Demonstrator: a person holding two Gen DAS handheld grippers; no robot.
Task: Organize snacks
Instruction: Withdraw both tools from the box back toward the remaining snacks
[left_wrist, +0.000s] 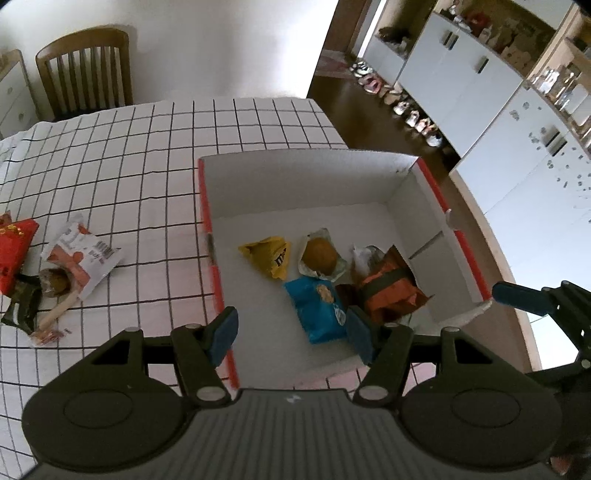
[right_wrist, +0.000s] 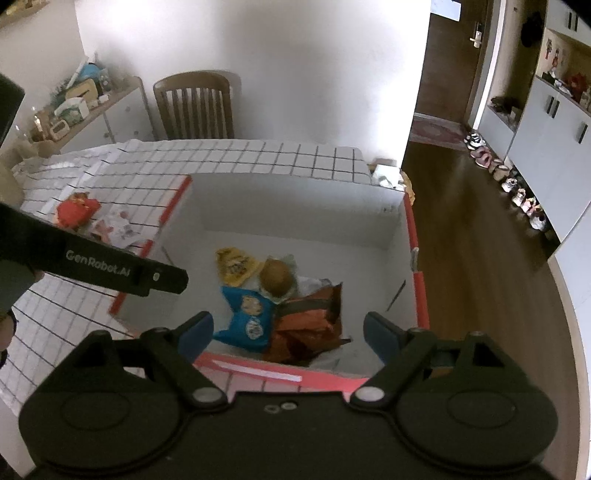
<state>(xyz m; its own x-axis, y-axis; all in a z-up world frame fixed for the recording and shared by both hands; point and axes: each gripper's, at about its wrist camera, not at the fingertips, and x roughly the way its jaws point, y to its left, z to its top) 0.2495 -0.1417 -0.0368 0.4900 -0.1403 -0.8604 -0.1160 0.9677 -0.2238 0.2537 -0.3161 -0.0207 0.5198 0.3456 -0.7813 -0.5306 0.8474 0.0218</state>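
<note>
- In the left wrist view, we held the left gripper (left_wrist: 291, 334) over the lower middle of the frame, its jaws partly apart with nothing between them.
- The box (left_wrist: 295, 181), white inside with a red rim, filled the centre and right of that frame. In its lower right part we counted four snacks: a yellow packet (left_wrist: 269, 258), a round bun in clear wrap (left_wrist: 320, 256), a blue packet (left_wrist: 318, 308) and an orange packet (left_wrist: 391, 291).
- At the left edge, on the checked tablecloth (left_wrist: 147, 177), more snacks lay outside the box: a red packet (left_wrist: 14, 251), a white and orange packet (left_wrist: 83, 254) and a dark green one (left_wrist: 22, 304). Small pieces lay below them; we could not tell what they were.
- We counted one wooden chair (left_wrist: 86, 70) in the upper left.
- In the right wrist view, the right gripper (right_wrist: 288, 334) hung at the lower centre, jaws wide and empty, above the box's near rim.
- The same four snacks sat mid-frame in the box (right_wrist: 295, 206); the red packet (right_wrist: 75, 210) and a pale one (right_wrist: 118, 221) showed at the left on the cloth. The other tool's dark body crossed the left edge.
- We judged a drop into the box was finished and both tools were free. The next move called for reaching left to the loose packets, closing on one and carrying it over the rim.
</note>
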